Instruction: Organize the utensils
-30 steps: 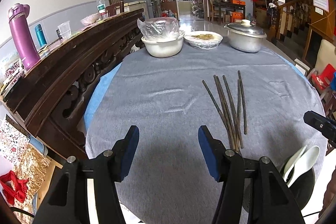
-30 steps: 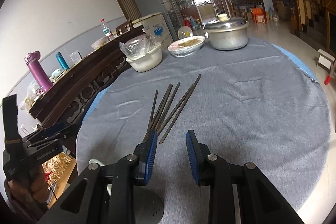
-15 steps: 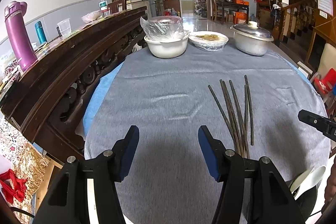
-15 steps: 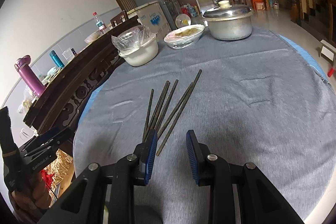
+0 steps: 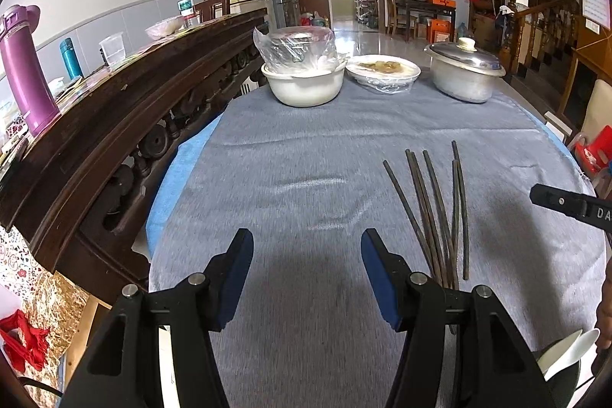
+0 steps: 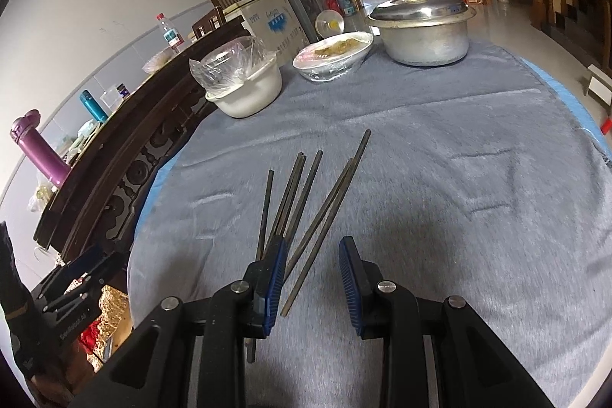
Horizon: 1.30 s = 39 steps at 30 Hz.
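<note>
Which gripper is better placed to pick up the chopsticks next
Right. The right gripper hangs open directly over the chopsticks; the left gripper faces bare cloth beside them.

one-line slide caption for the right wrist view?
Open right gripper poised over loose dark chopsticks on the grey tablecloth, covered dishes beyond.

A round table [image 5: 306, 350] covered by a grey cloth [image 5: 313, 148], with a blue underlayer [image 5: 183, 159] exposed along its left edge. Near the far edge, left to right: a white bowl [image 5: 304, 86] holding a plastic-wrapped item, a film-covered dish [image 5: 384, 71] of food, a lidded metal pot [image 5: 464, 73]. Dark chopsticks [image 5: 436, 213] lie loosely fanned right of centre, converging toward the near edge. At the near-right edge, a dark bowl [image 5: 566, 379] containing white spoons [image 5: 570, 352].
</note>
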Tool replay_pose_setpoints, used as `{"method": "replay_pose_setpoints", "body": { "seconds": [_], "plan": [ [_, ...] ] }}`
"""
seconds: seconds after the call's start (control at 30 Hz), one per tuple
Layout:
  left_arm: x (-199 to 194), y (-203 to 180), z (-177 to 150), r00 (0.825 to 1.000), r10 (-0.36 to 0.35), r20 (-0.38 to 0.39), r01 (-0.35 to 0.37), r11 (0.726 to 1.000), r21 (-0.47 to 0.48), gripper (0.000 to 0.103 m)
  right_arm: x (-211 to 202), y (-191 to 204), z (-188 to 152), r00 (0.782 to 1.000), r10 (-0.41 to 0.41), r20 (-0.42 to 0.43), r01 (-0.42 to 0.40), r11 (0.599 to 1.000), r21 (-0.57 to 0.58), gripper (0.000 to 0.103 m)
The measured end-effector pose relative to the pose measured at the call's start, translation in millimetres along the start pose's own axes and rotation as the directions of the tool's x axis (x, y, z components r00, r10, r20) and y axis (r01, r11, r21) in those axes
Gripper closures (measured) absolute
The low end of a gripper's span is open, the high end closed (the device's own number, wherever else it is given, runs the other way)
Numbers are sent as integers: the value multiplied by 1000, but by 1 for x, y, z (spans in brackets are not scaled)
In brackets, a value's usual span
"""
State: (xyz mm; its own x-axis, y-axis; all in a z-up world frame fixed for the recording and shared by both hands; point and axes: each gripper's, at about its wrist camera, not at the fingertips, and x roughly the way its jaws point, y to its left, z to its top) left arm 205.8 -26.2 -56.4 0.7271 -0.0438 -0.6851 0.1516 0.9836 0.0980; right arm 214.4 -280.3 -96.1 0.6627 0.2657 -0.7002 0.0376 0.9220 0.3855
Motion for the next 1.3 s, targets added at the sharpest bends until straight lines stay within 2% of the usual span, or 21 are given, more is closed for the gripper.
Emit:
{"method": "replay_pose_setpoints", "body": {
  "seconds": [0.27,0.5,0.6,0.67,0.9,1.03,1.1,1.17,1.27,1.3],
  "plan": [
    [18,-1,6,999,-12,-31,12,1000,14,44,25,-7,25,998,-30,-56,33,998,51,72],
    [62,0,21,982,-105,-155,106,994,-3,44,59,-28,60,990,-58,-129,77,986,148,72],
    [82,-3,32,968,-151,-199,153,988,-4,44,80,-34,77,984,-60,-167,90,979,181,72],
    [99,-7,42,953,-184,-243,187,982,-10,44,94,-39,88,979,-72,-189,111,973,203,72],
    [154,-10,70,897,-249,-365,227,968,-104,44,147,-51,119,954,-128,-273,195,952,236,72],
    [168,-17,81,883,-264,-388,235,965,-121,44,169,-53,123,939,-130,-319,215,945,248,72],
    [176,-23,86,871,-284,-402,251,959,-133,49,177,-52,121,930,-151,-334,238,942,236,73],
    [184,-26,92,858,-302,-416,261,953,-154,56,181,-52,121,926,-171,-337,258,938,233,87],
    [194,-28,97,841,-322,-434,266,946,-186,61,182,-52,121,924,-195,-329,274,938,213,96],
    [197,-30,98,834,-329,-442,270,943,-193,61,181,-53,121,927,-189,-325,267,939,215,96]
  ]
}}
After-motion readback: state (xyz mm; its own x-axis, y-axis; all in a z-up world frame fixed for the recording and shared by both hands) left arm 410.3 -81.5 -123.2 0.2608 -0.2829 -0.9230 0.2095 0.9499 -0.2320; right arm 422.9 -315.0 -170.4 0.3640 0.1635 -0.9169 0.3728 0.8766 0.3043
